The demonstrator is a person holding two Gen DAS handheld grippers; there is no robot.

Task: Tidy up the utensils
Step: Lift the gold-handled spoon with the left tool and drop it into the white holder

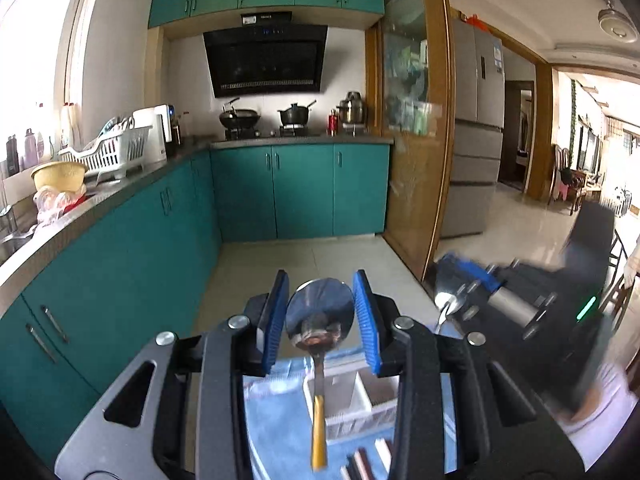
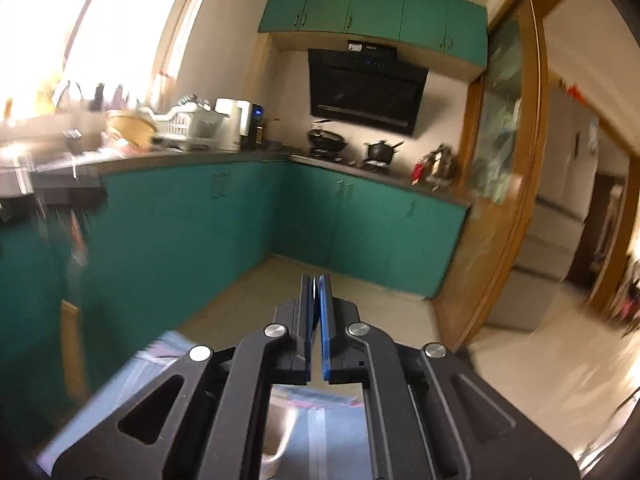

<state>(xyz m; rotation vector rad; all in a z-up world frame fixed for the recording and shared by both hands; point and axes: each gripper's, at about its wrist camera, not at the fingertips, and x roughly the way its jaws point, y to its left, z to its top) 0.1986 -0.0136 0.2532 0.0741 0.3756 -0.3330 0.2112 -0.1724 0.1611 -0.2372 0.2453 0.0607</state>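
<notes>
In the left wrist view my left gripper (image 1: 321, 312) has its blue pads spread, with the bowl of a steel spoon with a gold handle (image 1: 320, 316) between them; contact with the pads is not clear. A white organizer tray (image 1: 360, 400) lies below on a blue cloth. My right gripper (image 1: 460, 280) appears blurred at the right with a second steel spoon (image 1: 448, 304) in it. In the right wrist view my right gripper (image 2: 317, 292) is shut, pads nearly together on a thin edge. The gold handle (image 2: 72, 344) shows blurred at the left.
Teal cabinets (image 1: 256, 192) run along the left and far walls. The counter holds a white dish rack (image 1: 112, 152), a yellow bowl (image 1: 58, 174) and pots on the stove (image 1: 240, 118). Dark chopsticks (image 1: 360, 466) lie on the blue cloth (image 1: 280, 420). A wooden sliding door (image 1: 412, 140) stands right.
</notes>
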